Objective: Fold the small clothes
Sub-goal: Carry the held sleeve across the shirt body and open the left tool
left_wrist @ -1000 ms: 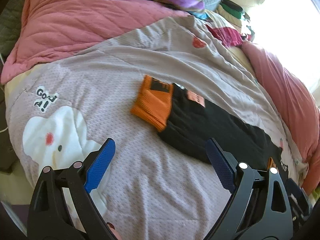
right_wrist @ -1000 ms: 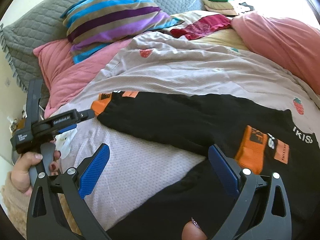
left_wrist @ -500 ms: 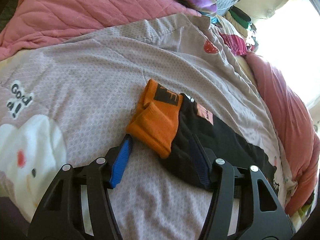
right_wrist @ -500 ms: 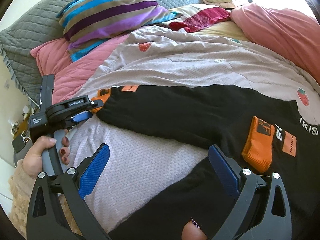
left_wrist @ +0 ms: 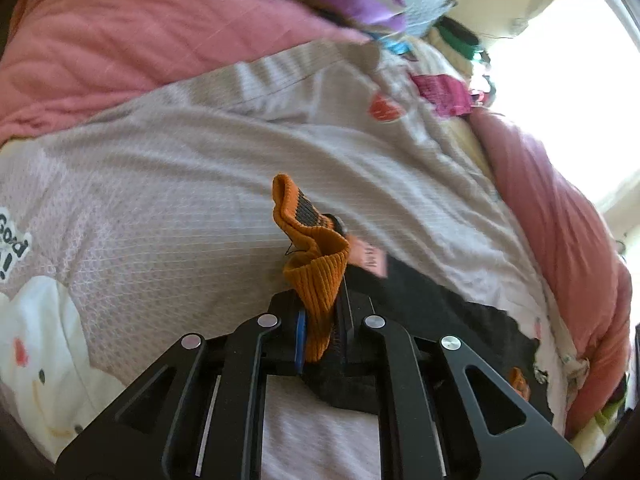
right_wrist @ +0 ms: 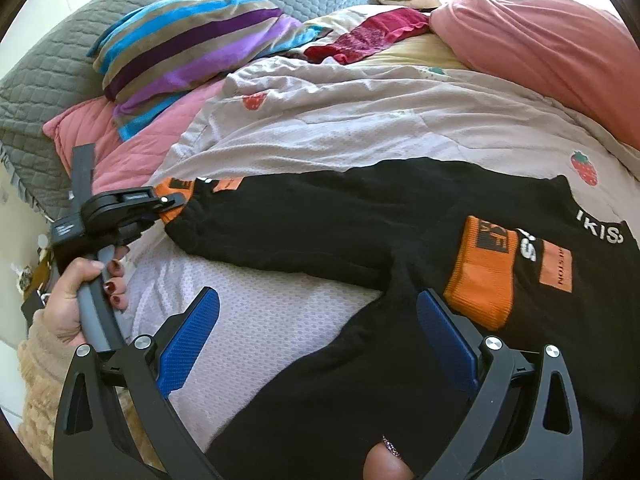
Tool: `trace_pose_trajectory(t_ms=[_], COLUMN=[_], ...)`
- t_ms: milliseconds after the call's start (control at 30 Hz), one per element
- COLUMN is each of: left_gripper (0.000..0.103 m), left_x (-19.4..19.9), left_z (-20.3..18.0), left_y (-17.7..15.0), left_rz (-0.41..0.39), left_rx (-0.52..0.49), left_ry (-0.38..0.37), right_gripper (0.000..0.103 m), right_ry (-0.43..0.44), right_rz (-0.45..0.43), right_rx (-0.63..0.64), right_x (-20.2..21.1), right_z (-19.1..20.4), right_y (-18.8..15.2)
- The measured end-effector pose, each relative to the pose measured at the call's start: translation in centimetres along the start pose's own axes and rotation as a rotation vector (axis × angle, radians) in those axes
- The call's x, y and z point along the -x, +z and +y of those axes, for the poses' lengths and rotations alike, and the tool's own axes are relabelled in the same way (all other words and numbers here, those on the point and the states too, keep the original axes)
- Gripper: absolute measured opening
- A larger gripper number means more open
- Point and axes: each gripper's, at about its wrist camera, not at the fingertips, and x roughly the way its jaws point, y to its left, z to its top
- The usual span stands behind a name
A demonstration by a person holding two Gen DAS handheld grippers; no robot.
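On the lilac quilt (right_wrist: 320, 140) lies a small black top (right_wrist: 320, 216), spread out flat. It has orange ribbed cuffs, orange patches and white letters near its neck. One sleeve stretches across the quilt to the left side of the right wrist view. The other sleeve is folded over the body of the top, so its orange cuff (right_wrist: 482, 276) rests on the black cloth beside an orange patch.

At the far end of the long sleeve, the left gripper (left_wrist: 320, 332) has just squeezed its jaws together, and they now pinch the other cuff (left_wrist: 316, 264). This cuff is bunched up and stands a bit above the quilt, with black cloth trailing behind it. A hand (right_wrist: 86, 292) with dark red nails holds that gripper's handle.

Over the near part of the top, the right gripper (right_wrist: 316, 336) hangs with its blue fingers (right_wrist: 190, 336) spread wide and nothing between them but quilt and black cloth below.

Past the quilt sit a striped pillow (right_wrist: 188, 56), a pink blanket (right_wrist: 540, 52) and a grey cover (right_wrist: 60, 64)
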Motion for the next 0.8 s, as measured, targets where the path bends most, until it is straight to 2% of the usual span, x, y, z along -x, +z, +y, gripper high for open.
trace_pose_trajectory(t_ms=[400,500,800], left_gripper=[0.004,0.004,0.004], left_x=[5.5,6.3,7.8], left_z=[-8.6,-10.6,-15.9], left_y=[-1.6,-2.2,-4.8], left_rz=[-0.068,-0.066,-0.047], left_rx=[-0.181,-0.214,-0.326], left_ry=[-0.151,-0.197,-0.27], right_gripper=[0.098,0.098,0.098], right_ry=[-0.04,-0.056,-0.105], right_rz=[-0.062,-0.082,-0.126], right_rx=[-0.091,-0.12,-0.199], right_x=[3.2,4.4,7.5], right_z=[-4.0,-5.3,-9.2], right_y=[-0.5,-0.9,-2.5])
